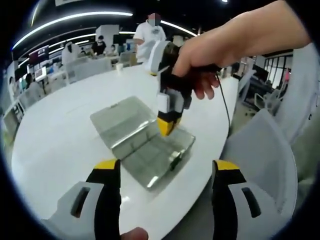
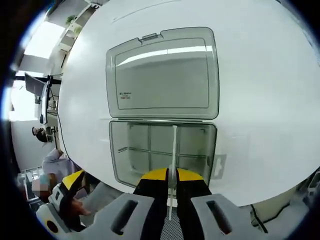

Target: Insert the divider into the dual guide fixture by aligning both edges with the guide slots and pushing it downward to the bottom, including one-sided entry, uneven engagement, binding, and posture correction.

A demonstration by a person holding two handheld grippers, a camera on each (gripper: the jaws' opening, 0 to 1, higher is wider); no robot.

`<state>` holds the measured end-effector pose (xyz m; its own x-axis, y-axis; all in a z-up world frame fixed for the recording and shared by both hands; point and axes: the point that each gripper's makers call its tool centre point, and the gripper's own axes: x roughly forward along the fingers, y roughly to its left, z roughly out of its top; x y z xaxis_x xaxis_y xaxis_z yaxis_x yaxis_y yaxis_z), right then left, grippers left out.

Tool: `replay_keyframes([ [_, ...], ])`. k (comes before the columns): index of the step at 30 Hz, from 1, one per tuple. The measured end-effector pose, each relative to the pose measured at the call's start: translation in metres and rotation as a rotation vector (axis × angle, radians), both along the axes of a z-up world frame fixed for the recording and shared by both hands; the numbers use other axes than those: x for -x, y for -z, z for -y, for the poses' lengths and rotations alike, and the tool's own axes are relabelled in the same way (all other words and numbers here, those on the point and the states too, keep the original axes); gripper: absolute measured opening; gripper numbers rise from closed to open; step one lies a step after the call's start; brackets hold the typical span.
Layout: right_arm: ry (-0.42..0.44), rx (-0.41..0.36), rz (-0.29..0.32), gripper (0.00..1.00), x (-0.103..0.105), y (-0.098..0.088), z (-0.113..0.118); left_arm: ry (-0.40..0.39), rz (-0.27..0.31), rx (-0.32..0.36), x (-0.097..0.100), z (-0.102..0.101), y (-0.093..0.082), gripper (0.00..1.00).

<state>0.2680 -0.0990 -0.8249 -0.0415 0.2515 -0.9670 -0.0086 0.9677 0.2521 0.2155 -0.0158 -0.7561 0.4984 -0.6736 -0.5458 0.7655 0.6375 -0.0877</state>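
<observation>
My right gripper [image 2: 171, 176] is nearly closed, its yellow-tipped jaws pinching the divider [image 2: 173, 150], a thin clear strip seen edge-on that runs up from between the jaws across the box [image 2: 162, 150]. The box is a clear plastic case lying open on the white table [image 2: 260, 90]; its tray sits nearer my right gripper and its lid [image 2: 162, 75] is folded flat on the far side, with a small label near the lid's left edge. Inside the tray I can see cross walls forming compartments, and the divider lies along the middle of them. I cannot tell whether its edges sit in the slots or how deep it has gone.

In the left gripper view, my left gripper [image 1: 167, 170] hangs wide open with nothing between its jaws, well back from the box [image 1: 142, 140] near the table edge. From there I see my hand [image 1: 210, 60] holding the right gripper [image 1: 167, 125] tip-down over the tray. A white chair [image 1: 265, 155] stands to the right of the table [image 1: 60, 145], and people sit and stand at desks in the far room.
</observation>
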Motion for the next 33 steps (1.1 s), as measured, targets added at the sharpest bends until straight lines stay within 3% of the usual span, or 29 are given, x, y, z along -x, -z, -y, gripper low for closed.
replay_keyframes([
  [33,0.004,0.013,-0.014,0.0,0.0033,0.0057,-0.0022,-0.006,-0.009,0.001,0.0015,-0.001,0.0027,0.72],
])
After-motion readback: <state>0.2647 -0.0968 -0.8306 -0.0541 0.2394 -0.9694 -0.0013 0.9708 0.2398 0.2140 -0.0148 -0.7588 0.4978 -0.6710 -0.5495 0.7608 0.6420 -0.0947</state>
